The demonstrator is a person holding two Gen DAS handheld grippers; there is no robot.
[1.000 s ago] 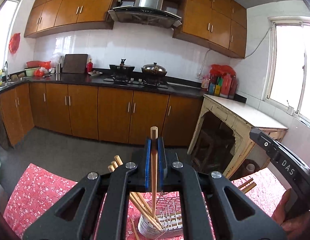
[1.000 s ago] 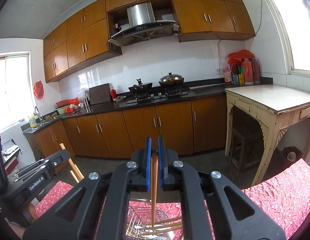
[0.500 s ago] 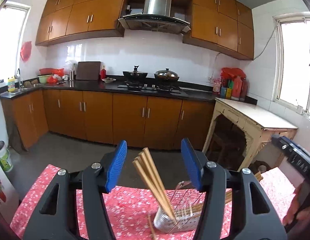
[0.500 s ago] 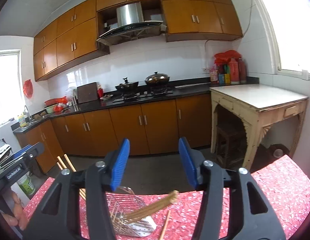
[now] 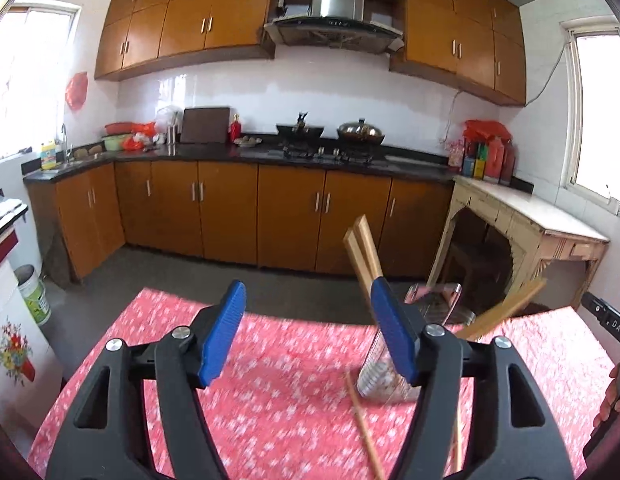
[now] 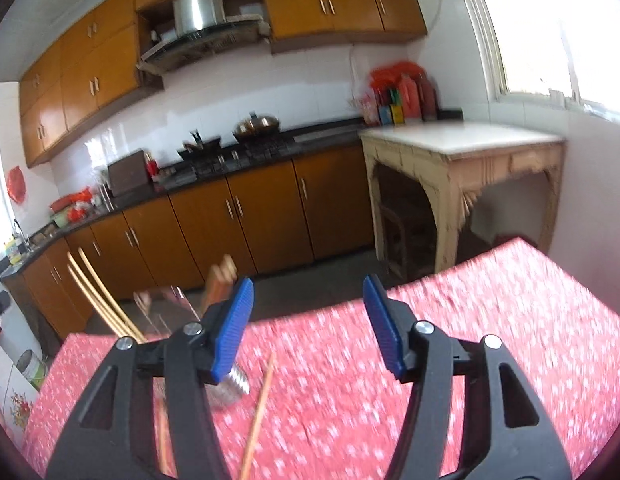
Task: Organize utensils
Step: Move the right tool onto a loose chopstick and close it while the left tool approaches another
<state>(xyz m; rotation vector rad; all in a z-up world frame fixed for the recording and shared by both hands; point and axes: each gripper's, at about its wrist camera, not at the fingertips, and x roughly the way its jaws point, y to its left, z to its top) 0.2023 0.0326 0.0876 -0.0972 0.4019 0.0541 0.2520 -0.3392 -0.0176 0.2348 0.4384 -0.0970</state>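
- Chopstick [image 6: 258, 412] lies loose on red tablecloth [image 6: 449, 340], long axis running away from the camera, beside wire holder [image 5: 389, 376].
- Right gripper [image 6: 306, 328], empty and spread, sits just right of it.
- Left gripper [image 5: 306, 332], empty, jaws opening.

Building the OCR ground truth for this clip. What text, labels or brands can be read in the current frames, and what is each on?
"DAS": white letters on the black bar of the other gripper, at the right edge of the left wrist view; cut off, possibly part of a longer word.
Labels on the bottles and boxes by the window: too small to read.
Label on the yellow bottle by the sink: too small to read.
Right wrist view: motion-blurred, nothing legible.
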